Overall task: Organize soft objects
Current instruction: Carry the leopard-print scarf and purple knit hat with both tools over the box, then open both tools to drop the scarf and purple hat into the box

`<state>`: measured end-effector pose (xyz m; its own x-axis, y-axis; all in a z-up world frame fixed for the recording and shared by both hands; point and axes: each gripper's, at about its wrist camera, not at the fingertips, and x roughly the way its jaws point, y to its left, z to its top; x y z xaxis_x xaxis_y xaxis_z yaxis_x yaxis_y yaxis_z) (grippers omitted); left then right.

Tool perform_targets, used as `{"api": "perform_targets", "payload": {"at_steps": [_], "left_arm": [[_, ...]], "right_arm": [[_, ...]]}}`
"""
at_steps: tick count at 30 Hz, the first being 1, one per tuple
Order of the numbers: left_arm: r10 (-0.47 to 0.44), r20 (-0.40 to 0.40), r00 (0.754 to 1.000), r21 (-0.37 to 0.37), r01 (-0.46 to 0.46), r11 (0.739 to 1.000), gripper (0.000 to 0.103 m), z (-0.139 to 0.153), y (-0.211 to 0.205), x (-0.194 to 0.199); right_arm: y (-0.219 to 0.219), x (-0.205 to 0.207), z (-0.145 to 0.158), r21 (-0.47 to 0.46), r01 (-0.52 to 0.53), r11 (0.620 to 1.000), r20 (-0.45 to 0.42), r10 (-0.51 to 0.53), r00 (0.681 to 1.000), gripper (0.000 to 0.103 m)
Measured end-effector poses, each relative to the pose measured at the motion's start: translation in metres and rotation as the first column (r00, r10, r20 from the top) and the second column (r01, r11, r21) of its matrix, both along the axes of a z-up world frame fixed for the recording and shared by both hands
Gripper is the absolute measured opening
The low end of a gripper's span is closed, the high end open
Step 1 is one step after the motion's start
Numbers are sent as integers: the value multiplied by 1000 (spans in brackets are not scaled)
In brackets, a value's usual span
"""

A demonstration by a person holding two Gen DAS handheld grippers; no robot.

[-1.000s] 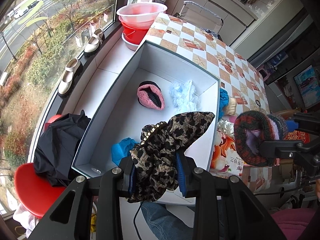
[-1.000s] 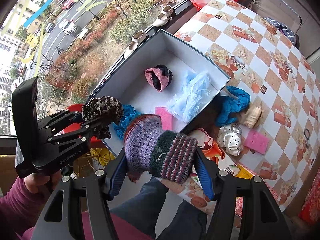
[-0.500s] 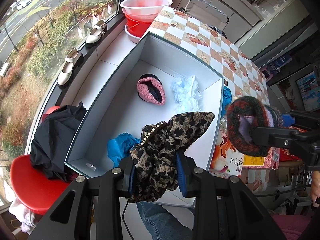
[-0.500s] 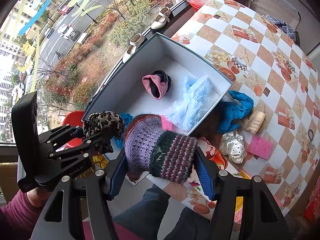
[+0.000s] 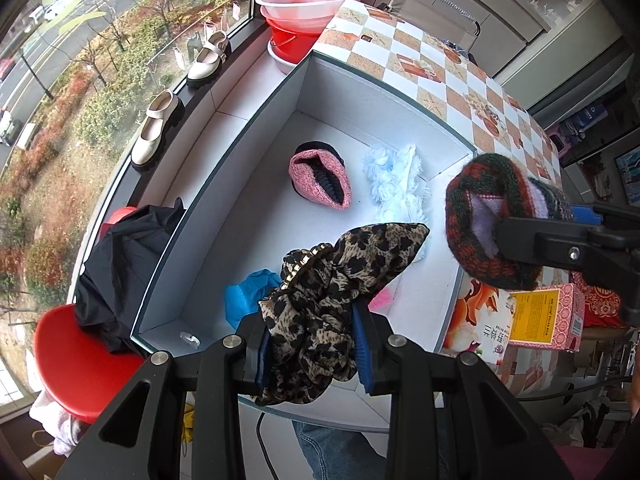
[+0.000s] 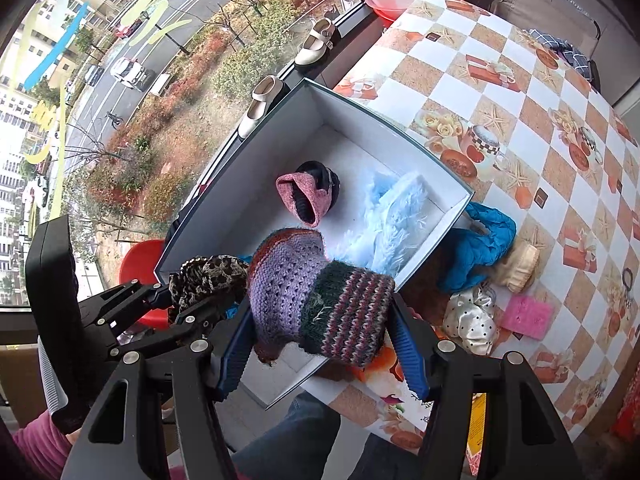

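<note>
While both hover over the box (image 5: pixel 400 92): left tongs (image 5: pixel 314 354) pinching leopard scarf (image 5: pixel 340 264), right tongs (image 6: pixel 322 344) knitted hat (image 6: pixel 320 292).

Leopard scarf (image 5: pixel 320 304) and striped knit hat (image 6: pixel 320 304) above white box (image 5: pixel 256 152).

Knit hat (image 6: pixel 320 296) in right claw (image 6: pixel 324 344)

Daylit window (image 5: pixel 80 60) (street below); checkered table (image 6: pixel 520 92); red stool (image 5: pixel 60 356).
</note>
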<state>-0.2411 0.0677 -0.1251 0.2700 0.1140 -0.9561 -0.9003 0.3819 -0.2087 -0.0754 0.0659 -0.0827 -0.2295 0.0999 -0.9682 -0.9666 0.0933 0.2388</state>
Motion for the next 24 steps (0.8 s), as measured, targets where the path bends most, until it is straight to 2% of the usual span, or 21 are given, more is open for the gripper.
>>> {"api": "perform_targets", "payload": {"at_steps": [7, 9, 12, 13, 14, 16, 18, 20, 21, 22, 24], "left_arm": [[8, -15, 1000, -14, -8, 1000, 36, -5, 3, 1], [5, -22, 1000, -11, -5, 1000, 39, -6, 3, 2], [-15, -28, 999, -7, 15, 1000, 60, -5, 3, 5], [-20, -35, 999, 0, 20, 1000, 73, -4, 2, 6], [-27, -39, 999, 3, 27, 1000, 81, -4, 2, 7], [-39, -41, 998, -4, 39, 999, 81, -4, 1, 9], [-43, -40, 998, -26, 42, 999, 83, -7, 2, 10], [-29, -41, 999, -31, 28, 999, 95, -8, 3, 9], [-19, -42, 999, -35, 18, 999, 100, -9, 4, 7], [-5, -32, 999, -42, 4, 999, 103, -9, 6, 5], [26, -5, 1000, -76, -27, 997, 102, -9, 10, 1]], "right_arm": [[10, -4, -8, -11, -7, 1000, -4, 7, 1000, 65], [12, -5, -9, -13, -8, 1000, -3, 8, 1000, 65], [14, -5, -10, -11, -9, 1000, -9, 8, 1000, 65], [15, -5, -10, -10, -8, 1000, -14, 8, 1000, 66], [15, -5, -10, -9, -7, 1000, -18, 7, 1000, 70], [16, -5, -9, -1, 1, 1000, -20, -1, 1000, 90], [17, -4, -7, 5, 6, 1000, -18, -6, 1000, 93], [18, -3, -7, 2, 11, 1000, -24, -11, 1000, 94], [18, -2, -8, 0, 16, 1000, -22, -16, 1000, 103], [18, 0, -6, 3, 24, 1000, -22, -24, 999, 103], [17, 3, -3, 3, 41, 999, -34, -41, 999, 103]]}}
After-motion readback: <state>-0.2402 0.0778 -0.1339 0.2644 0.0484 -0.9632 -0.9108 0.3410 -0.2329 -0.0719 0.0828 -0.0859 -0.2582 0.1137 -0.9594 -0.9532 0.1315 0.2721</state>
